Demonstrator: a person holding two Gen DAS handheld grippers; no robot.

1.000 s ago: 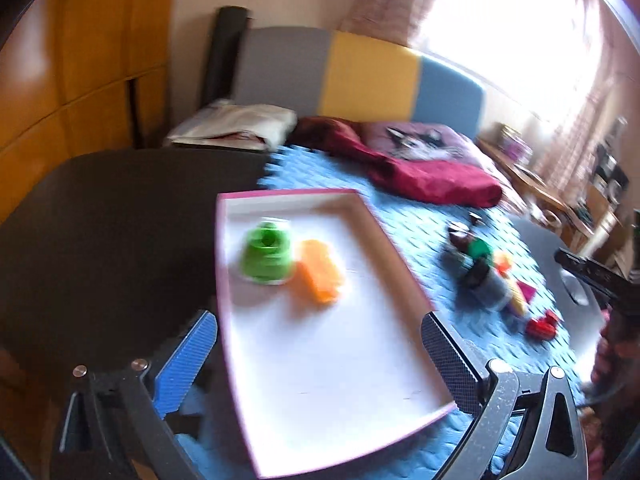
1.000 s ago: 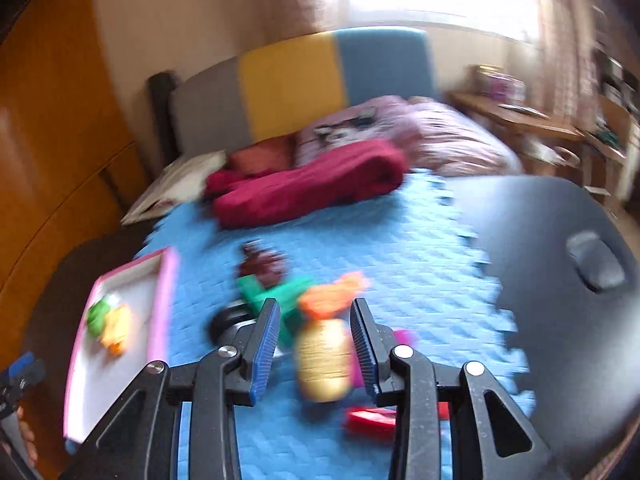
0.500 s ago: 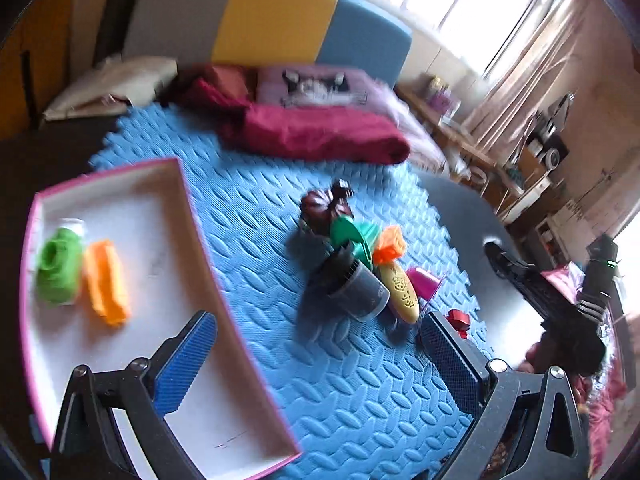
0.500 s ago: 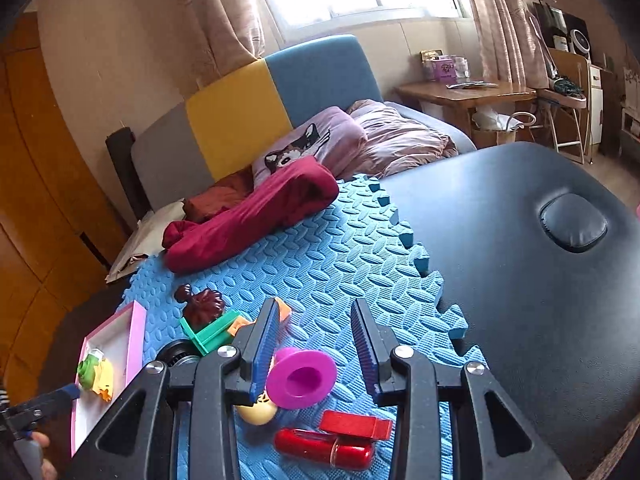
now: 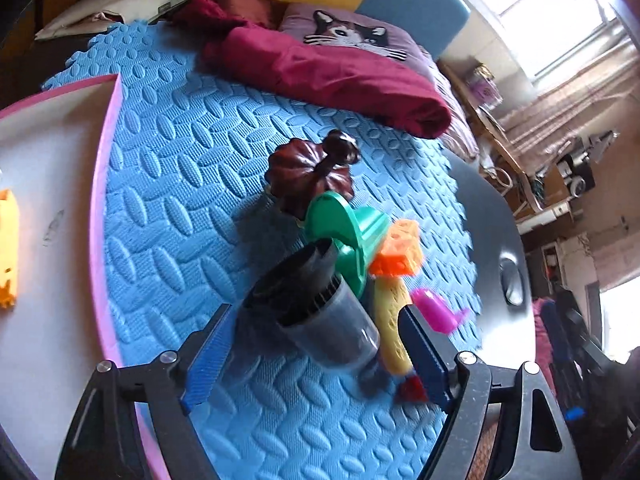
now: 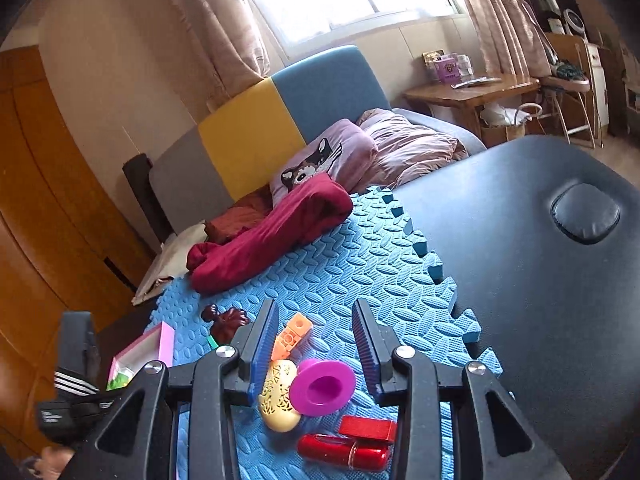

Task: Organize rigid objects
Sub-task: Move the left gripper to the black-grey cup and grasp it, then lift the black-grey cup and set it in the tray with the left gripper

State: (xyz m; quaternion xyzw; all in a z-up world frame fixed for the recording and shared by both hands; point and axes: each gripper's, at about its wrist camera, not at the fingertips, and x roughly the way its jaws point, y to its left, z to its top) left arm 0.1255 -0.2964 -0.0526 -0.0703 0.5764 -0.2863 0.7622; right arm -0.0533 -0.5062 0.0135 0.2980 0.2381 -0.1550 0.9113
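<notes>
A pile of toys lies on the blue foam mat [image 5: 168, 184]: a black canister [image 5: 320, 312] on its side, a green funnel [image 5: 344, 236], a brown pumpkin toy [image 5: 308, 176], an orange block [image 5: 400, 248], a yellow perforated oval [image 5: 390, 320] and a magenta cup [image 5: 436, 310]. My left gripper [image 5: 315, 314] straddles the canister, its jaws closing, the pads clear of it. My right gripper [image 6: 315, 308] hovers narrowly open over the magenta cup [image 6: 322, 384], the yellow oval [image 6: 278, 396] and the orange block [image 6: 296, 332], touching none. The pink-rimmed tray [image 5: 100, 200] holds an orange piece [image 5: 8, 252].
A red tube [image 6: 344, 452] and a red block [image 6: 368, 428] lie near the mat's front edge. A maroon cloth [image 5: 320, 68] and a cat pillow [image 5: 348, 32] sit at the far end. Black padded table [image 6: 520, 280] extends right. A striped sleeve [image 6: 76, 384] shows left.
My left gripper has swung from above the tray rightward to the toy pile and dropped around the black canister, its jaws narrowing. The right gripper shifted slightly, from over the yellow oval to the magenta cup.
</notes>
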